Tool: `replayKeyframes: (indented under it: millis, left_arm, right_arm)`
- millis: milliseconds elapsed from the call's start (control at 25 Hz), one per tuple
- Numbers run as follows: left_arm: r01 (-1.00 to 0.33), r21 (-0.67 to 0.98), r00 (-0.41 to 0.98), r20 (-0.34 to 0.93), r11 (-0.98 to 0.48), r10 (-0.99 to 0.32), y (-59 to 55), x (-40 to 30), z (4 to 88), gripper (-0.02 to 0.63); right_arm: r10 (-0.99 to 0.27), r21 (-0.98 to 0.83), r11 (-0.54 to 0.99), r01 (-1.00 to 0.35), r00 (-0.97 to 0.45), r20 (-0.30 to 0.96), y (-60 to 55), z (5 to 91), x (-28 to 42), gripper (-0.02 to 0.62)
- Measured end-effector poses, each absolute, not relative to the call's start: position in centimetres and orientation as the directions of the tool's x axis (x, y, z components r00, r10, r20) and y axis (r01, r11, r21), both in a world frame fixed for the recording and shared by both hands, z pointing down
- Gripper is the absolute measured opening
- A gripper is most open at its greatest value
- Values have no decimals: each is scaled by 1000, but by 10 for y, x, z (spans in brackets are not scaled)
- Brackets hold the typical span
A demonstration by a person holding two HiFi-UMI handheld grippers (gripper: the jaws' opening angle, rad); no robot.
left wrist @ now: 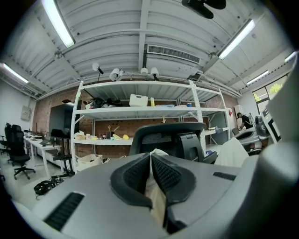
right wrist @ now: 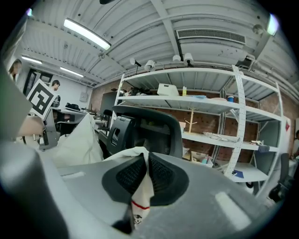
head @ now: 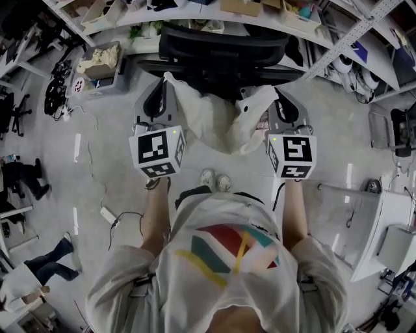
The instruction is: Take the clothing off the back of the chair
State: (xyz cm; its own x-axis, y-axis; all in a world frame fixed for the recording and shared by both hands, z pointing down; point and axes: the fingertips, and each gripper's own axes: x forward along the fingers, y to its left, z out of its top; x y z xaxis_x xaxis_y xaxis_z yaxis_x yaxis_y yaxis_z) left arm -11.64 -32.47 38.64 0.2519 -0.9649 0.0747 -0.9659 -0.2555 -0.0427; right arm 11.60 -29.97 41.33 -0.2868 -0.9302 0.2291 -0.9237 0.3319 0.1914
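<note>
A cream-white garment hangs stretched between my two grippers, in front of the black office chair; whether its far edge touches the seat I cannot tell. My left gripper is shut on one corner of the cloth, which shows as a cream fold pinched between the black pads. At the other corner my right gripper is shut, with white fabric clamped between its pads. The chair's headrest and backrest stand just beyond both grippers, bare of cloth.
White shelving with boxes and small items curves behind the chair. A crate of pale things sits on the floor at left, near cables. A white table stands at right, and the holder's shoes below the garment.
</note>
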Motion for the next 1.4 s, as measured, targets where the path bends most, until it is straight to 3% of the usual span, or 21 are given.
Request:
replayKeyframes:
  millis: [600,1400]
  left_arm:
    - [-967,-38,242,151,-251,-958,-313,-112,426,17]
    - [-972,-42,222,143,-230,-965,-309,-116,422,17]
  right_arm:
    - [-921,142,311,-940,-262,287,-287,450,116,11]
    - [-927,151,301,-942,-252,277,-285,446,122,11]
